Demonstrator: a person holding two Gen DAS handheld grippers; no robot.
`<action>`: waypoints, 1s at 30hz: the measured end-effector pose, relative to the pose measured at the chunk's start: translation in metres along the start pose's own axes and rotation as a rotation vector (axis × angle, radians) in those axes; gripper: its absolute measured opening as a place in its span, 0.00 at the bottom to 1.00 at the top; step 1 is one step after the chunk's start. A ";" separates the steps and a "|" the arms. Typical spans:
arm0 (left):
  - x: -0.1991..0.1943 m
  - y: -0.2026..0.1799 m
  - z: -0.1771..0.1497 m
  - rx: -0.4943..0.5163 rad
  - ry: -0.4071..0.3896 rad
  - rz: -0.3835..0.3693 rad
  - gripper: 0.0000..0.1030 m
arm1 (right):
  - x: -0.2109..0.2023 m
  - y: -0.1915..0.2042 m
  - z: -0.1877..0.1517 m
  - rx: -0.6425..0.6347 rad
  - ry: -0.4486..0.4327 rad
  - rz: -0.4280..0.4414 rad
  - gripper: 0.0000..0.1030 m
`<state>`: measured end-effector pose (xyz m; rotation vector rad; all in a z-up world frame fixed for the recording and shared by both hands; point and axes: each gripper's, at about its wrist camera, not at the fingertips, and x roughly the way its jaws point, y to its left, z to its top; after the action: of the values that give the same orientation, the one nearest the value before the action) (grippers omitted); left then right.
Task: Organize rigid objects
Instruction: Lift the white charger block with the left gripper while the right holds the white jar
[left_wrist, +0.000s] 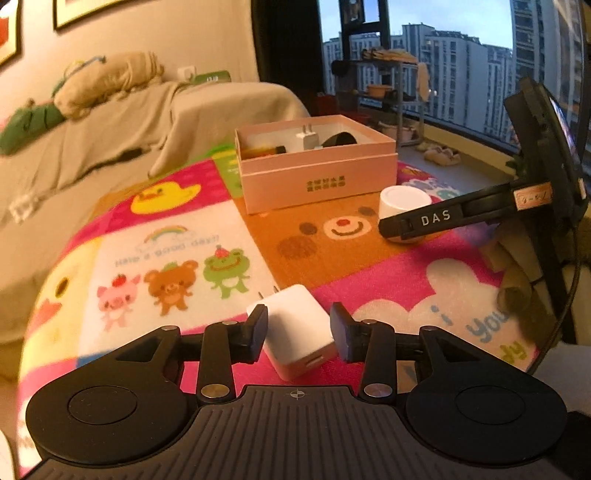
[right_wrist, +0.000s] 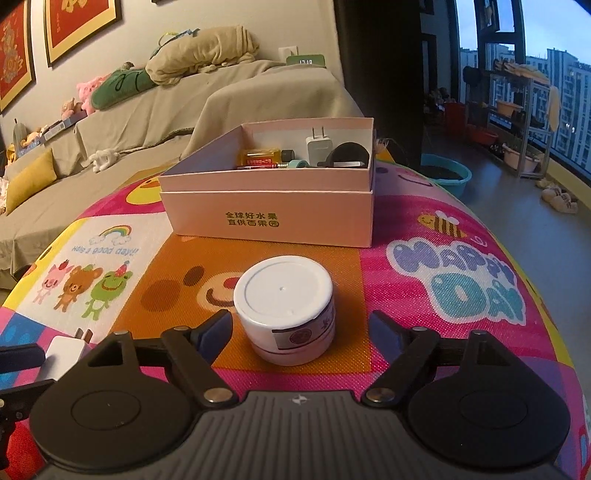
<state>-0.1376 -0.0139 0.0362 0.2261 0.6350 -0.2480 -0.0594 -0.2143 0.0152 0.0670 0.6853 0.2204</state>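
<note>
The left tongs (left_wrist: 298, 334) stood open around the charger (left_wrist: 299, 332), the right tongs (right_wrist: 301, 334) open around the jar (right_wrist: 286, 308), both near the box (right_wrist: 273, 210). Closing off-centre could likely twist the charger free or tip the jar.

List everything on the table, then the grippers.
pink box: 1, pale pink, open, far middle of the mat
charger in the box: 1, white, prongs up
dark round item: 1, black, in the box, right side
yellow packet: 1, yellow and red, in the box, left side
white jar: 1, lid on, on the orange bear patch
white charger: 1, lying on the mat
play mat: 1, pink cartoon print, covers the table
left gripper: open, jaws either side of the white charger
right gripper: open, jaws clear of the white jar
</note>
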 end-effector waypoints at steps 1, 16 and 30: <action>0.000 0.000 -0.001 0.014 -0.007 0.017 0.42 | 0.000 -0.001 0.000 0.004 -0.001 0.000 0.79; -0.003 0.026 -0.008 -0.111 -0.009 -0.088 0.39 | 0.001 -0.001 -0.001 0.014 0.007 -0.002 0.82; 0.003 0.007 -0.005 -0.049 0.009 -0.078 0.65 | 0.000 -0.003 -0.001 0.024 0.004 0.005 0.82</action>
<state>-0.1361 -0.0066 0.0318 0.1555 0.6582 -0.3059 -0.0595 -0.2171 0.0146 0.0909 0.6918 0.2172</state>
